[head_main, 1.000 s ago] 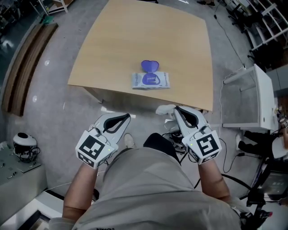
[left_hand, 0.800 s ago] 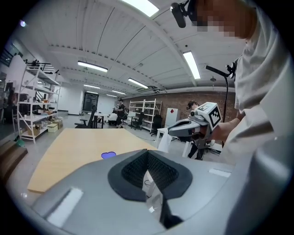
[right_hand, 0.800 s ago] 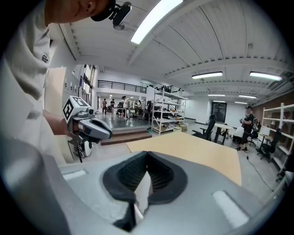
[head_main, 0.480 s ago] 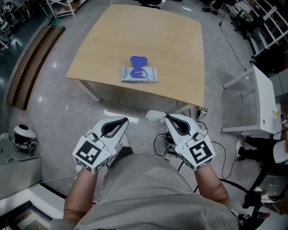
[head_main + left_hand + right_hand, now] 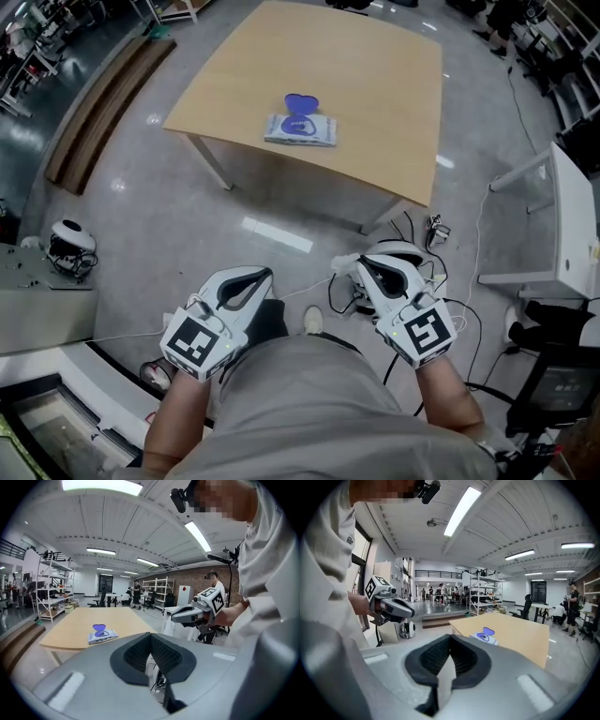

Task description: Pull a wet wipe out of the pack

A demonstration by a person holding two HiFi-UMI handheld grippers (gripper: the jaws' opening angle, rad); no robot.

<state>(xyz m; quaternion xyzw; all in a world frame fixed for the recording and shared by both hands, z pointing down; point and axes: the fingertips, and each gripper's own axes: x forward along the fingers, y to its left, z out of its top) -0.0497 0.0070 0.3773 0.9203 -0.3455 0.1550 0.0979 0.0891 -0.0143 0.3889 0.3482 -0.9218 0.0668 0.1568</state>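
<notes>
The wet wipe pack (image 5: 300, 129) lies on the wooden table (image 5: 375, 84) with its purple lid (image 5: 301, 101) flipped open. It also shows far off in both gripper views, as the pack (image 5: 102, 637) and the pack (image 5: 484, 637). Both grippers hover over the floor close to my body, well short of the table. My right gripper (image 5: 356, 265) is shut on a white wet wipe (image 5: 343, 262), which hangs as a pale strip between the jaws, the wipe (image 5: 445, 679). My left gripper (image 5: 267, 273) is shut on nothing.
A white cabinet (image 5: 572, 225) stands to the right. Cables (image 5: 412, 234) trail on the floor near the table's leg. A round white and black device (image 5: 67, 239) sits at the left, and long wooden boards (image 5: 103, 108) lie beyond it. Dark equipment (image 5: 562, 375) is at the lower right.
I have stepped back from the table, so the table and pack now lie farther away. Both grippers have stayed shut near my body, the right one still holding the wipe.
</notes>
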